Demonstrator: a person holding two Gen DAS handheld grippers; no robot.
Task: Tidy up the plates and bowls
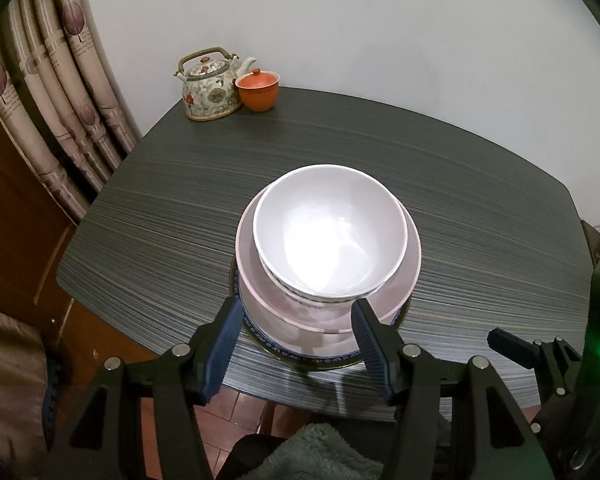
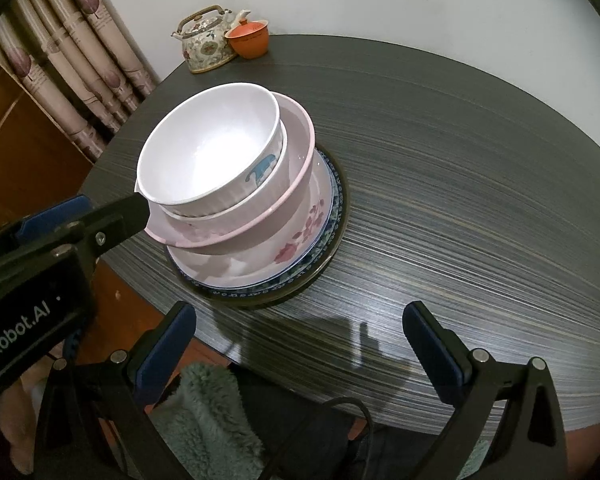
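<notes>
Left gripper (image 1: 296, 328) angled steeply down at the near edge of the desk (image 1: 480, 208), fingers (image 1: 224, 344) spread about halfway with nothing pinched between them. Straddling the near side of the stack: one finger just beside the lower plates on the left, the other at their near right edge (touching or only overlapping in view, cannot tell). From the right wrist view, one finger of this gripper reaching in from the left, with its tip at the near left rim of the pink bowl (image 2: 260, 216).

Right gripper (image 2: 300, 344) also pitched steeply down, fingers (image 2: 436, 344) spread wide and empty, hanging over the near edge of the desk, apart from the stack and nearer than it, to its right.

Stack sitting on the near middle of the desk: white bowl (image 1: 332, 228) on top, nested in a second white bowl (image 2: 228, 210) inside the pink bowl, then a floral plate (image 2: 296, 248), then a blue-rimmed plate (image 2: 336, 216) at the bottom.

At the far left corner of the desk, a patterned teapot (image 1: 208, 88) with an orange lidded cup (image 1: 258, 90) touching it on the right. Curtain (image 1: 60, 80) beyond on the left.
</notes>
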